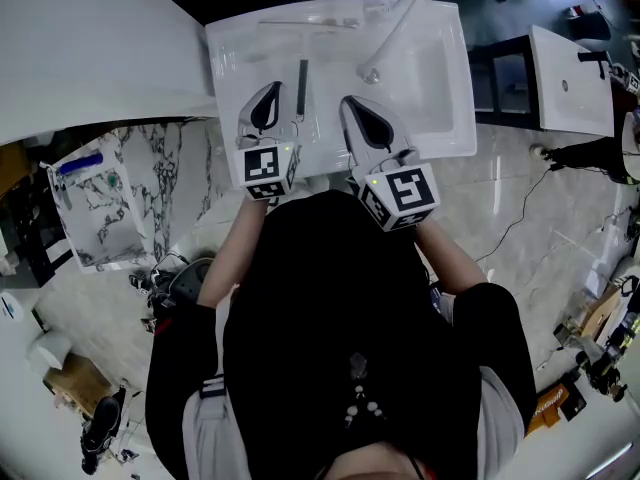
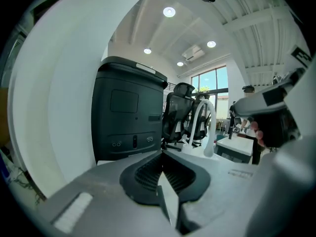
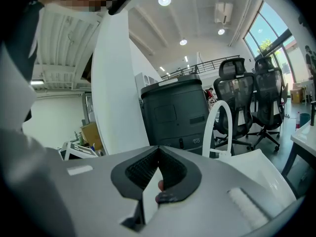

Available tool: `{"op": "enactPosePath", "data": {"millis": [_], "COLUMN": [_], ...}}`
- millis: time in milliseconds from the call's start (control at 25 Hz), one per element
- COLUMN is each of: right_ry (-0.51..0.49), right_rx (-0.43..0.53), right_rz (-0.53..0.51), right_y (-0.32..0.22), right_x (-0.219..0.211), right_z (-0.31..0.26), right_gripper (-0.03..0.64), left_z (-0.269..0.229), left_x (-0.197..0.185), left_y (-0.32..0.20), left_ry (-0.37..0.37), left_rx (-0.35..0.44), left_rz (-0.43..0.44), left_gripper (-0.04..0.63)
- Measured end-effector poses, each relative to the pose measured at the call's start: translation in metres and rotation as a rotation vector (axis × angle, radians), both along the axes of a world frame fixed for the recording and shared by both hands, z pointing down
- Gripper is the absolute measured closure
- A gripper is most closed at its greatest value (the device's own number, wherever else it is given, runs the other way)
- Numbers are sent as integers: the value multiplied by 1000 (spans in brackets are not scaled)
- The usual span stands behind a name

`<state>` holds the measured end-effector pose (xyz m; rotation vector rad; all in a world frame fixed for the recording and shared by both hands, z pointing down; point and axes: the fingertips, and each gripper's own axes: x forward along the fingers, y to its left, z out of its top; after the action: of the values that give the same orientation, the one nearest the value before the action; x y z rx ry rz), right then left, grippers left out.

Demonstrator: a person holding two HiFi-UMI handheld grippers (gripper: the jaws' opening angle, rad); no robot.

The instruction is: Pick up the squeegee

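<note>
The squeegee [image 1: 302,88] is a thin dark bar lying in the left half of the white sink [image 1: 440,118], seen only in the head view. My left gripper [image 1: 273,87] hovers over the sink's near left part, just left of the squeegee and apart from it, jaws shut and empty. The right gripper [image 1: 348,101] is over the sink's middle, right of the squeegee, also shut with nothing held. In the left gripper view the gripper's [image 2: 162,152] tips meet; in the right gripper view that gripper's [image 3: 158,148] tips meet too. Neither gripper view shows the squeegee.
A white arched faucet [image 1: 395,23] stands at the sink's far side, near the right gripper. A big white curved panel [image 1: 90,48] lies to the left, a second white basin [image 1: 570,78] to the right. Beyond the sink stand a black cabinet [image 2: 128,117] and office chairs [image 2: 185,112].
</note>
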<state>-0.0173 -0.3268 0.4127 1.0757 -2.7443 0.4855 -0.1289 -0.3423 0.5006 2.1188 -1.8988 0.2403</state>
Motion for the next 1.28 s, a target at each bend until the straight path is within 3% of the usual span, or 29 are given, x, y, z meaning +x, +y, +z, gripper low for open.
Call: {"op": "enactPosePath", "data": {"millis": [480,560,880,1280], "right_ry": [7,11,6,20], "right_rx": [-40,-53,-93,-99], "right_rz": [-148,-172,-242,-298], "right_y": [-31,-35,-50,-46], "right_x": [7,7,4,4], "right_z": [17,22,35,43], "right_gripper": [614,614,614,614], "left_z": [67,78,124,181], "left_x": [21,22,20,24], "left_y": [-37,-41,-64,-83], "left_ry": [-49,-52,-82,-86], "left_rx": [-144,-164,-235,-357], "left_rz": [-24,-30,-58,-47], "left_gripper": [592,545,458,416]}}
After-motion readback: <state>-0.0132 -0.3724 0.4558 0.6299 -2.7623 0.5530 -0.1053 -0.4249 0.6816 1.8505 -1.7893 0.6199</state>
